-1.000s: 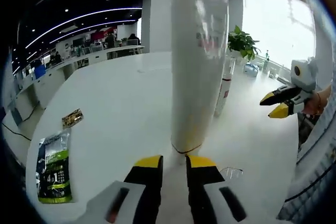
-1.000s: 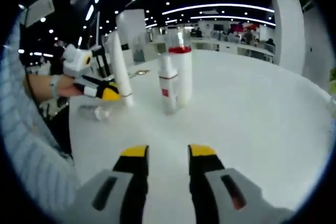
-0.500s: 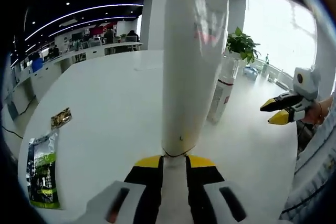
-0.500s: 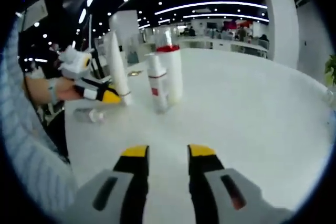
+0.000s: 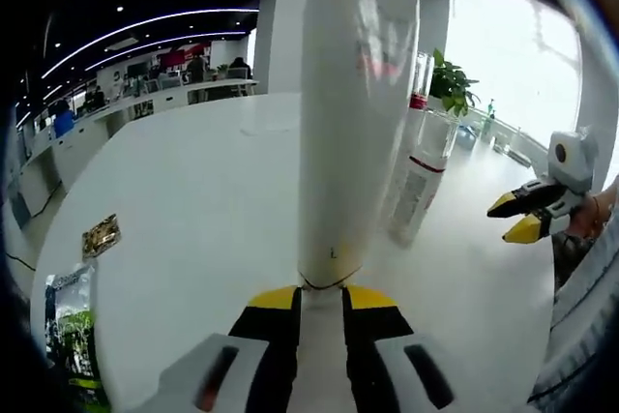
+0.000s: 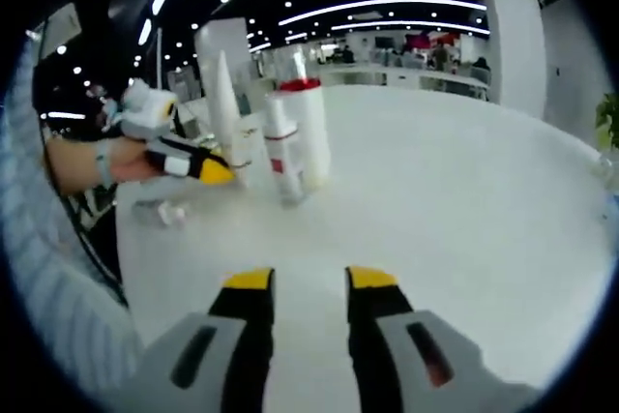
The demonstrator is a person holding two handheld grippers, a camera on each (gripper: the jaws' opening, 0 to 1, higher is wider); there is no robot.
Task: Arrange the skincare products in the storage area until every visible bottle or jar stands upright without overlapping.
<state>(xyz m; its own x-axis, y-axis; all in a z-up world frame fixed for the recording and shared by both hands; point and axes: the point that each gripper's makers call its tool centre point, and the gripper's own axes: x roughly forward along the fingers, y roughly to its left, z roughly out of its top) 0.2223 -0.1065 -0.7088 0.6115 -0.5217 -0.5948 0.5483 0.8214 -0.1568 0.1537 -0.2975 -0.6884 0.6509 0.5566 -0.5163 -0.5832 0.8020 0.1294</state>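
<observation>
Since a second ago the white tube (image 5: 353, 113) has slid fully between my left hand-held gripper (image 5: 322, 299)'s jaws, which now clamp its capped base. Its long axis runs straight up from the jaws, tapering upward and standing on the worktop (image 5: 193, 200). Two upright bottles (image 6: 298, 137) stand just beside it, toward my right. My right hand-held gripper (image 6: 308, 280) hangs well apart with jaws parted and empty, so the left does the placing.

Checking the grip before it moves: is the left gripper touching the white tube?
Touching. In the left gripper view the left gripper has its jaws closed on the base of the white tube.
</observation>
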